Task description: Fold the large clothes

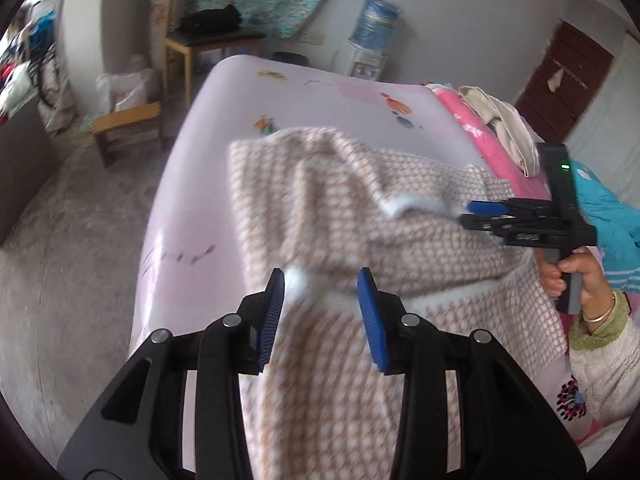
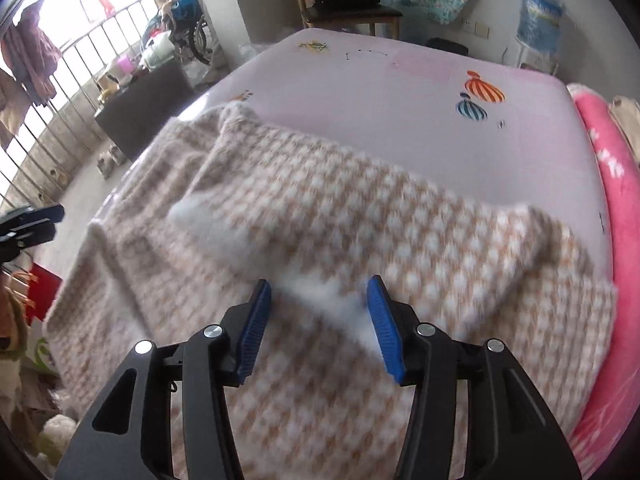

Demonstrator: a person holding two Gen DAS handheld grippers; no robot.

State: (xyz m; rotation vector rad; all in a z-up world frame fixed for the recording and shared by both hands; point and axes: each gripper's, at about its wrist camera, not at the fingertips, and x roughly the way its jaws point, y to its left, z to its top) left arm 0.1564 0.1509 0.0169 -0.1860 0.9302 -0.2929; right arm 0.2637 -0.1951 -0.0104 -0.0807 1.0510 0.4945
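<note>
Folding underway, not finished: fuzzy beige-and-white checked knit garment [image 2: 360, 216] lies doubled over on the pale pink printed bed sheet [image 2: 400, 92].
I read one fold as made, its white-trimmed edge lying across the garment's middle; wrinkles and further folds remain. Left gripper [image 1: 321, 312] and right gripper [image 2: 320, 324] both hover above the garment, jaws apart, pads gripping nothing.

A wooden chair [image 1: 208, 40] and a water dispenser [image 1: 370, 40] stand against the far wall.
</note>
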